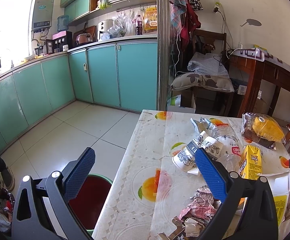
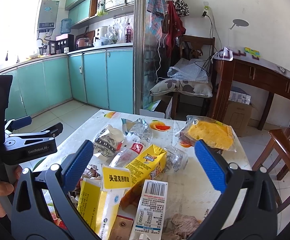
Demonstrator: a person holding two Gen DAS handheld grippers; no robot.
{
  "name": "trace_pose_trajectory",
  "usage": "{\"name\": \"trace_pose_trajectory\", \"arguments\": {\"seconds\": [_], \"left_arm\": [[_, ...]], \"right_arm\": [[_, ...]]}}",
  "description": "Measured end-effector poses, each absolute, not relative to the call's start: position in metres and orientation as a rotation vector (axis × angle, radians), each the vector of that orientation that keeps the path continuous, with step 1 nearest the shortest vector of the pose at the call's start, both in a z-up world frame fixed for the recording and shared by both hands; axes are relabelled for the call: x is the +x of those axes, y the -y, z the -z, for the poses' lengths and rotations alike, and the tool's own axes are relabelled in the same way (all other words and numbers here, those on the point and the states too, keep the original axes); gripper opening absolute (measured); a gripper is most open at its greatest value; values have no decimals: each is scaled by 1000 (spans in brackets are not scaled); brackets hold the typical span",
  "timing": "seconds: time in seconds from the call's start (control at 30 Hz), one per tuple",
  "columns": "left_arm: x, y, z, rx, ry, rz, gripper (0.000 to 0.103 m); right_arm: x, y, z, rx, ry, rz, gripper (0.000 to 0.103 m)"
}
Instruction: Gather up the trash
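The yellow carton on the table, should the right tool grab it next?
Probably yes: lower the right tool and close on the carton. The tool is open and empty, the carton lies between its fingers, and the bin waits beside the table.

Both grippers, left gripper and right gripper, have dark grey frames, silver screws, and blue textured jaws; "GenRobot.AI" marks one.

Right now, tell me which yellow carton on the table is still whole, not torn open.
The gold juice carton standing tilted in the middle, still box-shaped. The yellow-and-white carton nearer the right gripper is ripped open and flattened.
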State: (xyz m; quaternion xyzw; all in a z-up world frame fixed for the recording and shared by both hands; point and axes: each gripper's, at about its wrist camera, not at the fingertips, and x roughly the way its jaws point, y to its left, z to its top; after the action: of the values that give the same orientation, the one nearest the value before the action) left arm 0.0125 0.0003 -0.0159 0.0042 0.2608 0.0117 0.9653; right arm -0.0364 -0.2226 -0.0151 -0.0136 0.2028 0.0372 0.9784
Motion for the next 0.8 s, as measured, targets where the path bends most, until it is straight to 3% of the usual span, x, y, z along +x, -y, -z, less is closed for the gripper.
{"name": "trace_pose_trajectory", "arguments": {"seconds": [0.23, 0.7, 0.8], "left_arm": [[14, 4, 18, 48, -558, 2, 96], [15, 3, 21, 28, -642, 158, 96], [15, 1, 22, 27, -662, 178, 91]], "right_arm": [[-18, 244, 10, 20, -495, -159, 100], [74, 288, 50, 382, -955, -307, 100], [83, 279, 61, 398, -1046, -330, 94]]}}
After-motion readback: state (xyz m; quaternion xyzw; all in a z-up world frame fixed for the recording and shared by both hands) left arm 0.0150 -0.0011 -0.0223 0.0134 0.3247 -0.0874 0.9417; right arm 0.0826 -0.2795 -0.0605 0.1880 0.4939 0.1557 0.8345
